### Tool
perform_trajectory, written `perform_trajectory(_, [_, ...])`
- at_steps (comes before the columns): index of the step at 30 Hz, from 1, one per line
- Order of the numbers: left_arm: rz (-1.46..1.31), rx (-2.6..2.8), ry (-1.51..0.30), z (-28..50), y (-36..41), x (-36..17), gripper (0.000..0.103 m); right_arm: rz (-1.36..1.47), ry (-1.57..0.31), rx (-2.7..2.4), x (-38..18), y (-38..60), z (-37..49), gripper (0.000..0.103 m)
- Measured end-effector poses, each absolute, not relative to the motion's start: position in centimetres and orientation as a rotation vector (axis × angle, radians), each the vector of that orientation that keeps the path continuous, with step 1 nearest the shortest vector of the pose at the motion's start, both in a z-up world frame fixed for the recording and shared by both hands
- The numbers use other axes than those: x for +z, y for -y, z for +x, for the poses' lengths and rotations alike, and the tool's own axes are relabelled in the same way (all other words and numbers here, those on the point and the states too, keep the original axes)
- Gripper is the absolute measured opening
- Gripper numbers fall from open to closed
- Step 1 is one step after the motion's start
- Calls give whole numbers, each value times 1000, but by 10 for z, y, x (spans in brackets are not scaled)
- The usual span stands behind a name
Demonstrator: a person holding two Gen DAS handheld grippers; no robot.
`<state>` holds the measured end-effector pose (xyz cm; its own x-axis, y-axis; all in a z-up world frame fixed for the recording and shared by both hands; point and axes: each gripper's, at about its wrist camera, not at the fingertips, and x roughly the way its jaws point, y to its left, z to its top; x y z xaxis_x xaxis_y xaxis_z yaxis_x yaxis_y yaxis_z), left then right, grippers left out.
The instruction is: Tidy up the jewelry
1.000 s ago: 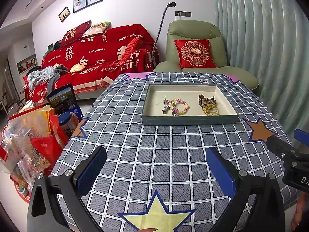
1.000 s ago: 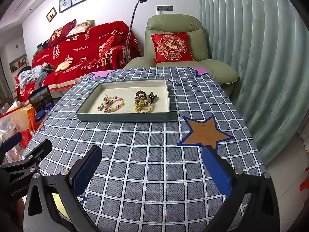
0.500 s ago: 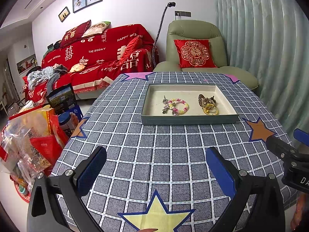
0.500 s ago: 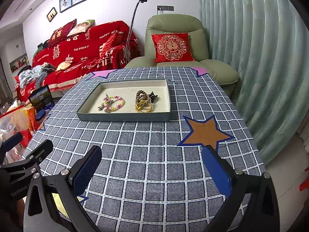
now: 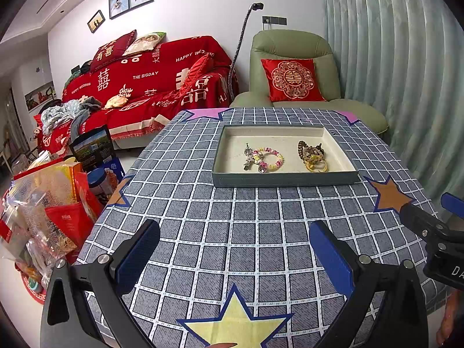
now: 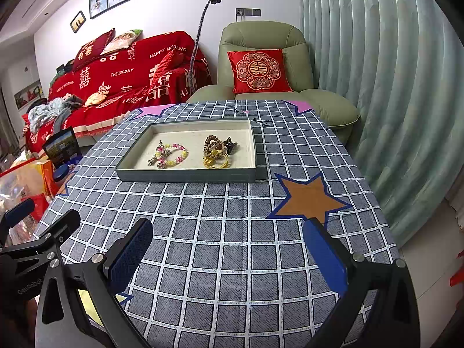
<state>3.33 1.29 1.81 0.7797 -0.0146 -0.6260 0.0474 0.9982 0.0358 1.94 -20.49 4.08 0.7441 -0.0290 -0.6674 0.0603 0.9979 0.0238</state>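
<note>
A grey-green tray with a cream lining sits on the far half of the checked tablecloth. In it lie a pink and yellow bead bracelet with a silver charm piece, and to its right a pile of brown bead and gold bracelets with a small black clip. My left gripper is open and empty, low over the near table edge. My right gripper is open and empty, beside it to the right. Both are well short of the tray.
The right gripper's body shows at the left wrist view's right edge; the left one's at the right wrist view's left edge. Bags and boxes stand on the floor left of the table. A green armchair and red sofa are behind.
</note>
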Motion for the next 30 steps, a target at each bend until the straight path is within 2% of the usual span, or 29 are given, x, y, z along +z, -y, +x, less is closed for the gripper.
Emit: perform_trajectory(30, [51, -35, -680, 33, -15, 17, 103, 45, -731, -47, 41, 204, 18, 103])
